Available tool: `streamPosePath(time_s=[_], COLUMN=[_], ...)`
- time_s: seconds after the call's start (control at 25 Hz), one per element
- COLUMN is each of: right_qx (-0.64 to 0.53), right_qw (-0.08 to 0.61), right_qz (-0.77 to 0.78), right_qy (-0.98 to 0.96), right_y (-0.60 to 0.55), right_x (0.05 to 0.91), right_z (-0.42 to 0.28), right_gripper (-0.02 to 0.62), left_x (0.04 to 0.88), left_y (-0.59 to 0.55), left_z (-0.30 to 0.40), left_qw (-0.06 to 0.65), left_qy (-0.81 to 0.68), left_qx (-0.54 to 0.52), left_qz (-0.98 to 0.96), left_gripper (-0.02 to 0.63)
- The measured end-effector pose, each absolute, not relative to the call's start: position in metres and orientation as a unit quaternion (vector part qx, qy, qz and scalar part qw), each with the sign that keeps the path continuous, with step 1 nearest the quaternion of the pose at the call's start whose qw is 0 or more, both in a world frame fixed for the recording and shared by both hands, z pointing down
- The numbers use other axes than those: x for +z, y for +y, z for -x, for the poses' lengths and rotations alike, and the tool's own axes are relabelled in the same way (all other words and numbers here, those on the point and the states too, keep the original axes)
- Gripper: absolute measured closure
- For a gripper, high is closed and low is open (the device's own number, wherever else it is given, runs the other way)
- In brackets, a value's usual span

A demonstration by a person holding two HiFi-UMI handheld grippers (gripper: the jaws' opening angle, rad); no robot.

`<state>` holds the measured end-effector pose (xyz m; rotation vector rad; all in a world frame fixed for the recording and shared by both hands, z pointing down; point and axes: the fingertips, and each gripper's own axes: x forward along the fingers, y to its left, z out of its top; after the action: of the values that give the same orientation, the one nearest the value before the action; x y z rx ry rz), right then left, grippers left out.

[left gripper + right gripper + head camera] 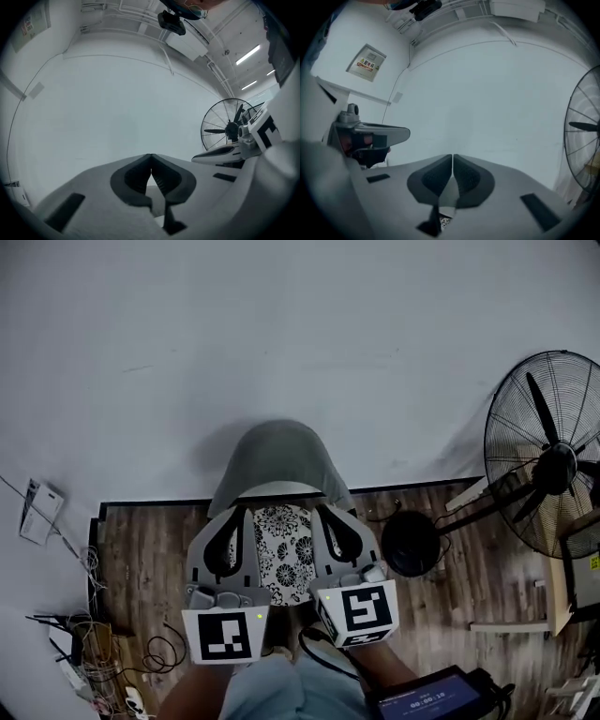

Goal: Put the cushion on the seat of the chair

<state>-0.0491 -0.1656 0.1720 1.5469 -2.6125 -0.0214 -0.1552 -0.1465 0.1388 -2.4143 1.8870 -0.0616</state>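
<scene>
Two closed, empty tools: left gripper (240, 512) and right gripper (322, 512) point level above the chair (278, 457); the cushion (284, 554) lies on its seat below, between them, equally near.

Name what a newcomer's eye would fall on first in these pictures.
The left gripper and right gripper sit bottom centre in the head view, both shut and empty. Between them shows the black-and-white floral cushion, lying on the seat of the grey chair. A big standing fan is at the right edge.
</scene>
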Motion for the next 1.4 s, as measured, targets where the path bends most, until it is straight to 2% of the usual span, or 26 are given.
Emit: streamPosePath(time_s=[0.48,1.4], right_qx=[-0.073,-0.070], right_qw=[0.028,0.028], right_qz=[-0.524,-0.529], right_qy=[-0.848,-0.845], right_y=[-0.141,-0.130], right_x=[0.118,0.112], right_z=[0.042,0.038], right_gripper=[0.591,0.591], left_x=[0.084,0.079], left_y=[-0.128,-0.120], left_z=[0.143,0.125], left_qw=[0.098,0.106], left_qy=[0.606,0.583], left_qx=[0.003,0.007], left_qz=[0.789,0.805], left_gripper=[0.597,0.597])
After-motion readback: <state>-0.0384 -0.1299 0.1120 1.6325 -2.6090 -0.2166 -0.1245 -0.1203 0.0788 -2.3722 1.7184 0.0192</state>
